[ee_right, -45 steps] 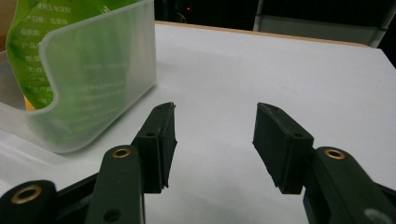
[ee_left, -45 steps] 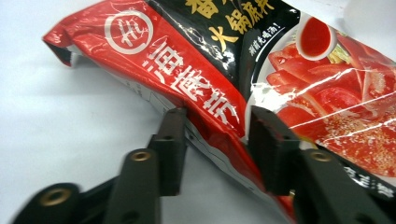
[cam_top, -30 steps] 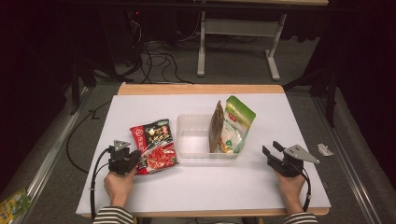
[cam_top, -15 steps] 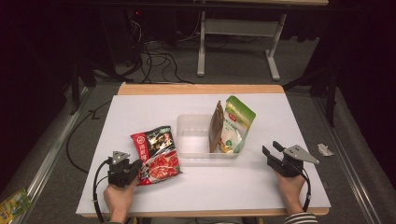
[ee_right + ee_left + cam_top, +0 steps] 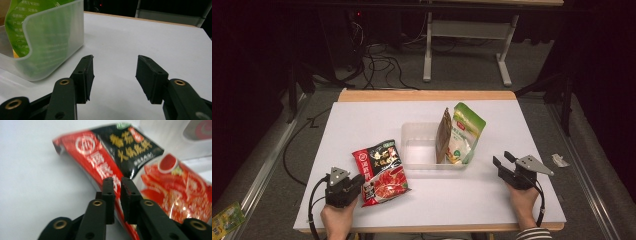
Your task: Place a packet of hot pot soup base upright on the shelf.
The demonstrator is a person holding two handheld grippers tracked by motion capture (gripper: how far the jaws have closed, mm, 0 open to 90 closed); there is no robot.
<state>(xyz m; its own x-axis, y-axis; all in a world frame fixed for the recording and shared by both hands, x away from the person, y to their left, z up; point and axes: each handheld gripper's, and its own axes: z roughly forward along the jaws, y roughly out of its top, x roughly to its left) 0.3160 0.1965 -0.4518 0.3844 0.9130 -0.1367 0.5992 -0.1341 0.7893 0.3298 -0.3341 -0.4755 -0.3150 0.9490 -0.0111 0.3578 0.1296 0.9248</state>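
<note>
White table (image 5: pixel 362 120) front edge: left claw (image 5: pixel 117 185) jaws just parting around red packet (image 5: pixel 381 171) edge.

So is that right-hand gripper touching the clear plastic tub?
Apart. In the high view, a strip of bare white table shows between the right gripper and the clear tub; its fingers stand open on nothing.

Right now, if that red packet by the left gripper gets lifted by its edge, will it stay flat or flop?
Probably flop: the red packet looks like thin, creased foil. Its glossy film may slip between the left gripper pads. It seems light, lying flat on the table.
</note>
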